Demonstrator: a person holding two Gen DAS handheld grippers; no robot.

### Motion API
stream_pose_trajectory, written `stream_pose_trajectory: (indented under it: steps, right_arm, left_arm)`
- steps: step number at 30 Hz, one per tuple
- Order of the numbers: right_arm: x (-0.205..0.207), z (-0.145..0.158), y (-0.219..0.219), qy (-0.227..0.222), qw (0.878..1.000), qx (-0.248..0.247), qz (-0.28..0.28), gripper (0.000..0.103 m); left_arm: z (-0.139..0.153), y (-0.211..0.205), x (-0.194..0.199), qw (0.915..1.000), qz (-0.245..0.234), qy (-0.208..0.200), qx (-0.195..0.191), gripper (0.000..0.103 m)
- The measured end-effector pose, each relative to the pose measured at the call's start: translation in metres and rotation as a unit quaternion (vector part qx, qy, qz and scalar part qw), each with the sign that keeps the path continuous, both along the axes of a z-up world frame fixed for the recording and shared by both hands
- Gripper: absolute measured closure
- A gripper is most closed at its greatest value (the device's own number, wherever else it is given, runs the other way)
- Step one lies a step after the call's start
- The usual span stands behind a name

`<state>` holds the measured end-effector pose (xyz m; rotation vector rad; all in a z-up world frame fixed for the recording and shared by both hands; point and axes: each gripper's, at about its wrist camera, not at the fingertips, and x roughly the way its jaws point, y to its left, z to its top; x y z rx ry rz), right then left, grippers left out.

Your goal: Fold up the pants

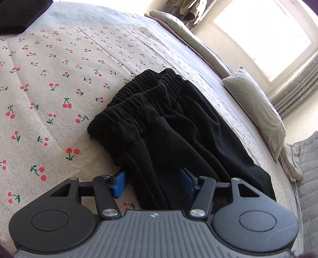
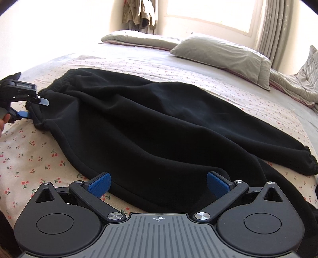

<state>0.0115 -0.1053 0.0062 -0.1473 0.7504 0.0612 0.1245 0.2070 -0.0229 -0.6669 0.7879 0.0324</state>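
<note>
Black pants (image 2: pixel 151 123) lie spread across the cherry-print bedspread (image 1: pixel 49 83), waistband (image 1: pixel 139 93) at the left end in the right wrist view, cuffed leg end (image 2: pixel 310 164) at the far right. Legs are laid one over the other, fabric loosely rumpled, not flat. Left gripper (image 1: pixel 153 183): jaws wide apart, blue pads (image 1: pixel 119 184) straddling a bunch of fabric just below the waistband; left pad sits beside the cloth on the bedspread, right pad is partly buried in the folds; not clamped on anything. The right wrist view shows the same gripper (image 2: pixel 35 108) at the waistband edge, fingers parted with the elastic edge between them. Right gripper (image 2: pixel 158 185): jaws wide apart, blue pads (image 2: pixel 99 184) either side of the near edge of the pants mid-leg, cloth between the pads but no pinch visible. Whether its pads touch the fabric I can't tell. Two grey-green pillows (image 2: pixel 222 53) at the far side of the bed, under a bright window (image 2: pixel 208 13). Grey quilt (image 2: pixel 308 75) bunched at far right. Dark folded item (image 1: pixel 17 13) in the far-left corner of the left wrist view.
</note>
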Motion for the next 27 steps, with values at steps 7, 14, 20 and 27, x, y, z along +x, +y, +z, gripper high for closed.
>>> stream_pose_trajectory:
  steps: [7,14,20,27]
  right_arm:
    - [0.010,-0.025,0.038,0.027,0.991,-0.001,0.128,0.008]
    - [0.032,-0.040,0.062,0.029,0.989,-0.001,0.146,0.094]
    - [0.023,-0.025,0.082,0.054,0.976,0.075,0.197,0.099]
    - [0.013,-0.030,0.108,0.092,0.963,0.092,0.236,0.099]
  left_arm:
    - [-0.007,0.013,0.004,0.9986,0.053,-0.003,-0.006,0.087]
    - [0.008,0.018,-0.006,0.9959,0.077,-0.005,0.046,0.096]
    - [0.029,0.055,-0.029,0.9894,0.116,-0.025,0.084,0.096]
    - [0.023,0.084,-0.052,0.9846,0.146,-0.002,0.096,0.096]
